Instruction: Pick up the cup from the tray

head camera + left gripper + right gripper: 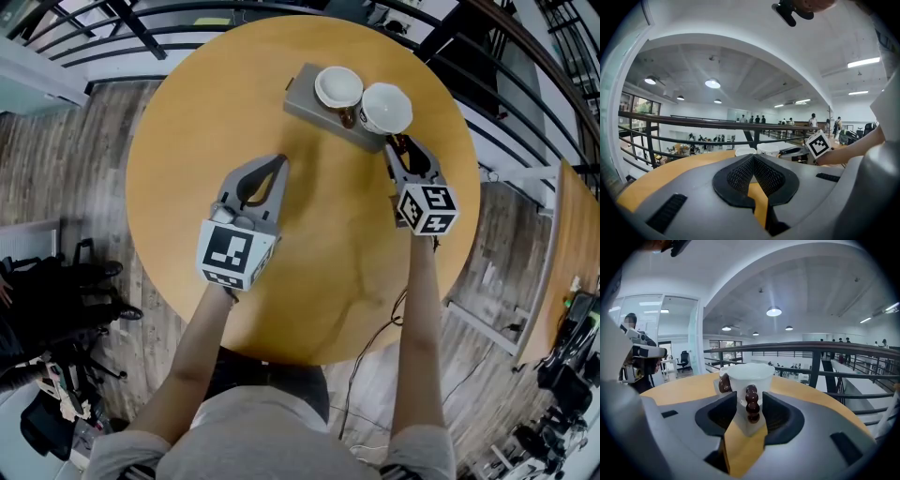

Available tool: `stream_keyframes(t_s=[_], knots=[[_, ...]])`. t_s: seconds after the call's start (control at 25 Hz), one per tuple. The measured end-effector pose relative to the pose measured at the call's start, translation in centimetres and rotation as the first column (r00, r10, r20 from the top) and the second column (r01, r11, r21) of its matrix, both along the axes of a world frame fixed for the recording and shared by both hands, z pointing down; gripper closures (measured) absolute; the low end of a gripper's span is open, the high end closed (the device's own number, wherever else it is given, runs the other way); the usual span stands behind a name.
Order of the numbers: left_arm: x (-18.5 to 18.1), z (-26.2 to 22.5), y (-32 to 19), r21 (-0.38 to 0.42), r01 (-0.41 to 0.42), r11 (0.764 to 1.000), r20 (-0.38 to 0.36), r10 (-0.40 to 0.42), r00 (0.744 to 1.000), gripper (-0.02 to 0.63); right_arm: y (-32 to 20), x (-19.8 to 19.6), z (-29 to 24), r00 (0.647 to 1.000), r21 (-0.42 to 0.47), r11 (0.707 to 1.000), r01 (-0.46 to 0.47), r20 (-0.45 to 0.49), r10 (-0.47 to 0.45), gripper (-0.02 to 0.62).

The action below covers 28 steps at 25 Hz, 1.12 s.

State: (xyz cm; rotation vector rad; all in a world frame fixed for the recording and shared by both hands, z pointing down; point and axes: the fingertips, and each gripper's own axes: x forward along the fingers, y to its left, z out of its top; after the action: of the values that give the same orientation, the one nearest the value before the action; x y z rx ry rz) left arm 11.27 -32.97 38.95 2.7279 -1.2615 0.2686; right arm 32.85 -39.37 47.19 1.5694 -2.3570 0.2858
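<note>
Two white cups stand on a small grey tray at the far side of a round wooden table. The right cup has a brown beaded handle that faces my right gripper. In the right gripper view that cup sits between the tips of the gripper, whose jaws stand wide apart and do not clearly press on it. The left cup is partly hidden behind it. My left gripper rests low over the table's middle, its fingertips together and empty.
A dark metal railing curves round the table's far side, close behind the tray. Wood-plank floor surrounds the table. Black gear lies on the floor at the left, and another wooden tabletop stands at the right.
</note>
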Motion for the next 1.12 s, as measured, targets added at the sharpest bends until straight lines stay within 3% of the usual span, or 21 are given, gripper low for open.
stream_keyframes(t_s=[0.2,0.36,0.72,1.12], knots=[[0.0,0.2,0.1,0.0,0.001,1.0,-0.004,-0.001,1.0,0.6,-0.1,-0.3,0.5,1.0,0.005,1.0,-0.007,-0.007,0.007,0.449],[-0.4,0.3,0.0,-0.008,0.007,1.0,-0.007,-0.008,1.0,0.6,-0.2,0.0,0.2,0.999,0.037,0.999,-0.034,-0.024,0.034,0.525],[-1.0,1.2,-0.4,-0.024,0.024,0.999,-0.005,-0.024,1.0,0.6,-0.5,-0.5,0.5,0.998,0.066,0.998,-0.016,-0.056,0.02,0.54],[-1.4,1.6,-0.4,-0.035,0.04,0.999,0.001,-0.04,0.999,0.6,-0.7,-0.9,0.2,0.995,0.081,0.992,-0.092,-0.04,0.096,0.545]])
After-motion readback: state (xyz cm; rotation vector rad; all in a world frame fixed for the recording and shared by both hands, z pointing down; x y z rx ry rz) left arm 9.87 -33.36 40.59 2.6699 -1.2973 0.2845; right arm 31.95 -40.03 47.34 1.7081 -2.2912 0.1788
